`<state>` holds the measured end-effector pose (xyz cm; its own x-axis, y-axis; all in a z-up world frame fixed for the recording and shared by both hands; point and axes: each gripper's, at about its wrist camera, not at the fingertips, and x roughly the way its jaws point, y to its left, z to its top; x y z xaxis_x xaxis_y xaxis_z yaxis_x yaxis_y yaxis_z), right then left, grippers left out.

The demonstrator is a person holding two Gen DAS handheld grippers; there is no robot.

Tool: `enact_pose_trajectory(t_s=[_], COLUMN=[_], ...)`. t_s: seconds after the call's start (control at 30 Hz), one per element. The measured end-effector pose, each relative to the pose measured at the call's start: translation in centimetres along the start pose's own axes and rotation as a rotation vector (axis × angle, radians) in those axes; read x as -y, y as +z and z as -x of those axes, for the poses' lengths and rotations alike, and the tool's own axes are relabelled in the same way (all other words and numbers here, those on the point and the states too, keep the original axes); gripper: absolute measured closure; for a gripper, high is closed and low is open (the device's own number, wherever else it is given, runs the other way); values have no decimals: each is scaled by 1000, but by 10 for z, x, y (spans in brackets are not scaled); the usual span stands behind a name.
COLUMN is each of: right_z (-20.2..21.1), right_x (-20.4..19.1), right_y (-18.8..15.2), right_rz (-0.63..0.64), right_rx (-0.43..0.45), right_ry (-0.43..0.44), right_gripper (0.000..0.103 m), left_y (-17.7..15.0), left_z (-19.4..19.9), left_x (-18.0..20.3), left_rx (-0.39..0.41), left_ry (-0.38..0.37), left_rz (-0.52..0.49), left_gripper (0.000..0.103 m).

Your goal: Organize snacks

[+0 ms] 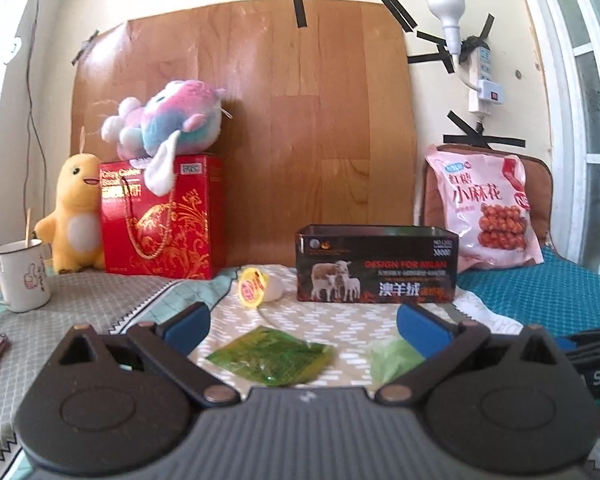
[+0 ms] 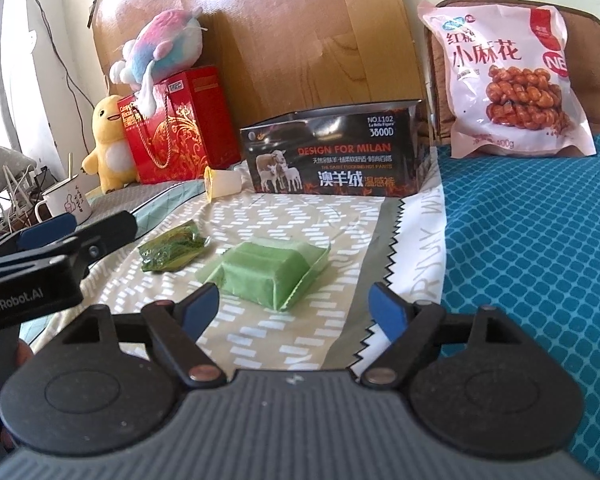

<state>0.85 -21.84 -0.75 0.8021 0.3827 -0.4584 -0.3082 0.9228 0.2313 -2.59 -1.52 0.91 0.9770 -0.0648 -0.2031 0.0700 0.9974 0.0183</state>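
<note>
Both grippers stand with jaws spread wide and nothing between the pads: the left gripper [image 1: 302, 320] hovers level over the dark green packet [image 1: 270, 356], and the right gripper [image 2: 294, 306] is tipped down toward the pale green wrapped block [image 2: 266, 274]. Ordered by size, the scene comprises the patterned cloth [image 2: 340, 216] that bears everything, the pink bag of fried twists [image 2: 504, 80] propped at the far right, the open dark box [image 2: 332, 152] printed with sheep at the middle back, which is the likely container, then the block, the packet, and a small yellow-lidded cup [image 1: 256, 288] lying on its side just beside the box. Good practice for the step in hand, as judged here, is to lower each gripper until the pads straddle its snack, close across the narrower side, and lift clear before carrying over the box rim; the soft wrappers may crumple or slip if pinched at an edge.
</note>
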Motion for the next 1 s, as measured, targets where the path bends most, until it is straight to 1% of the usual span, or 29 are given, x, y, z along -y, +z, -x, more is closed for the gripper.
enact_pose_trajectory(t_s=[0.13, 0.23, 0.27, 0.3, 0.33, 0.37, 0.4, 0.47, 0.5, 0.53, 0.6, 0.63, 0.7, 0.83, 0.87, 1.0], right_z=[1, 2, 4, 7, 12, 18, 23, 32, 35, 36, 38, 39, 39, 34, 35, 43], right_x=[1, 2, 2, 2, 0, -4, -7, -11, -13, -14, -17, -18, -21, -19, -20, -21], right_y=[0, 2, 3, 4, 6, 7, 7, 3, -1, -5, -10, -11, -13, -8, -6, -13], right_rz=[-5, -8, -6, 3, 25, 67, 102, 152, 175, 194, 224, 238, 261, 266, 262, 250], right_rx=[9, 20, 41, 77, 127, 197, 260, 381, 429, 457, 486, 500, 510, 448, 446, 506], right_ry=[-5, -13, -24, -44, -83, -148, -203, -279, -303, -319, -325, -328, -329, -303, -306, -315], right_gripper=[19, 19, 19, 19, 19, 19, 16, 7, 6, 6, 5, 1, 0, 0, 0, 0], left_y=[-1, 0, 0, 1, 0, 0, 0, -1, -1, -1, -1, -1, -1, -1, -1, -1], left_z=[3, -1, -4, -6, -8, -9, -10, -11, -11, -10, -10, -9, -8, -4, -3, 2], left_x=[1, -1, -3, -6, -8, -10, -12, -13, -14, -14, -12, -11, -10, -6, -4, 0], left_rx=[19, -6, -21, -35, -45, -53, -58, -64, -64, -63, -59, -56, -46, -23, -15, 20], left_ry=[-5, -21, -23, -22, -20, -18, -15, -7, -3, 3, 14, 19, 33, 72, 78, 94], left_rz=[-11, 2, 14, 28, 41, 55, 64, 77, 78, 75, 66, 61, 56, 33, 24, -4], left_gripper=[0, 0, 0, 0, 0, 0, 0, 0, 0, 0, 0, 0, 0, 0, 0, 0])
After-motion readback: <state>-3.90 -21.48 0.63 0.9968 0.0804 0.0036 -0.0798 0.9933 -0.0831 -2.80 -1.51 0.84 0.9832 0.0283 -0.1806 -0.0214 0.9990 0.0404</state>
